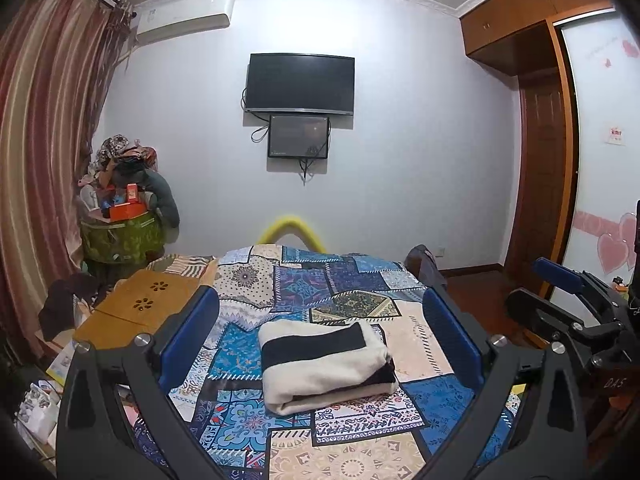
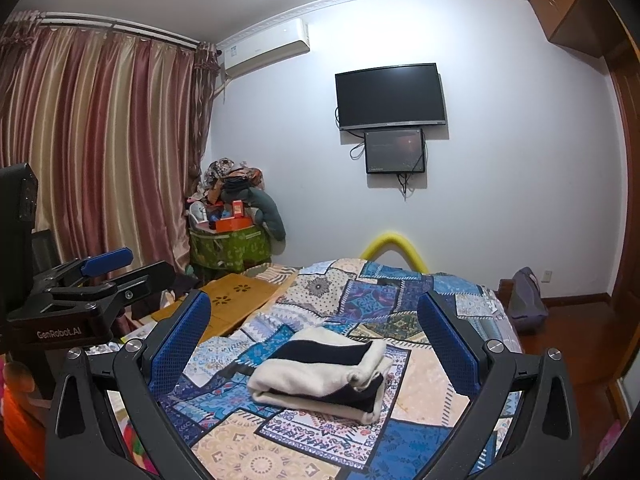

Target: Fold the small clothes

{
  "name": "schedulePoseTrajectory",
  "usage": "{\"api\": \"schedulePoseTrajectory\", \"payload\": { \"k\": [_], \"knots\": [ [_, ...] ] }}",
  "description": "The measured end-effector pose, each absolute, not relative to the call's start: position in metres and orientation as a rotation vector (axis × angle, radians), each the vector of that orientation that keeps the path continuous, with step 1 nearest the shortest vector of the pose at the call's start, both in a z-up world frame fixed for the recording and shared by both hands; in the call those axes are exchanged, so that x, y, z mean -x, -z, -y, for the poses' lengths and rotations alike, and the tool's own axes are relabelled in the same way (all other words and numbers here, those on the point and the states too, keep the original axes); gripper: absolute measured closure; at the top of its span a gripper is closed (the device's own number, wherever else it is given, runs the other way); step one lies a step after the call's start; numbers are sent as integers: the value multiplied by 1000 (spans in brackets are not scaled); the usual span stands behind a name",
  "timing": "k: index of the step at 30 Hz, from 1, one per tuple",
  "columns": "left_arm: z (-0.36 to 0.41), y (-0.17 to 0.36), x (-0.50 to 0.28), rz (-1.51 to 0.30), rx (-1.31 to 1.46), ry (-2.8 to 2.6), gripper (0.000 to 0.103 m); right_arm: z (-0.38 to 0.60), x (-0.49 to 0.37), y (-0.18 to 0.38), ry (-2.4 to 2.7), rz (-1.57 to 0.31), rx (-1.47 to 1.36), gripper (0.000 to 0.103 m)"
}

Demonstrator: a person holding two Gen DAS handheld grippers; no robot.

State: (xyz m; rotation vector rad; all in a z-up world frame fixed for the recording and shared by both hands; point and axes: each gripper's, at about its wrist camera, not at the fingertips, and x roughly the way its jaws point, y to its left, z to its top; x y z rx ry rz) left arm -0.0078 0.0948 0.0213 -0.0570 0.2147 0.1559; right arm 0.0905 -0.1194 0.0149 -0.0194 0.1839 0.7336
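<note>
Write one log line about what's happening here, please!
garment: cream-and-black cloth folded, lying on patchwork bedspread | left gripper: open, empty | right gripper: open, empty | contact: none

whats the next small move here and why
Probably nothing more than backing both grippers away. The cream and black garment already lies folded in a compact stack on the patchwork bedspread, and the left gripper and right gripper both stand open, above it and holding nothing. No other loose garment shows on the bed.
</note>
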Motion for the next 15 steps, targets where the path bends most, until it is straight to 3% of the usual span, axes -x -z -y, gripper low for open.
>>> {"api": "schedulePoseTrajectory", "payload": {
  "k": [15],
  "knots": [
    [-90, -21, 8, -218, 50, -140, 0, 120, -91, -13, -729, -190, 13, 1]
  ]
}}
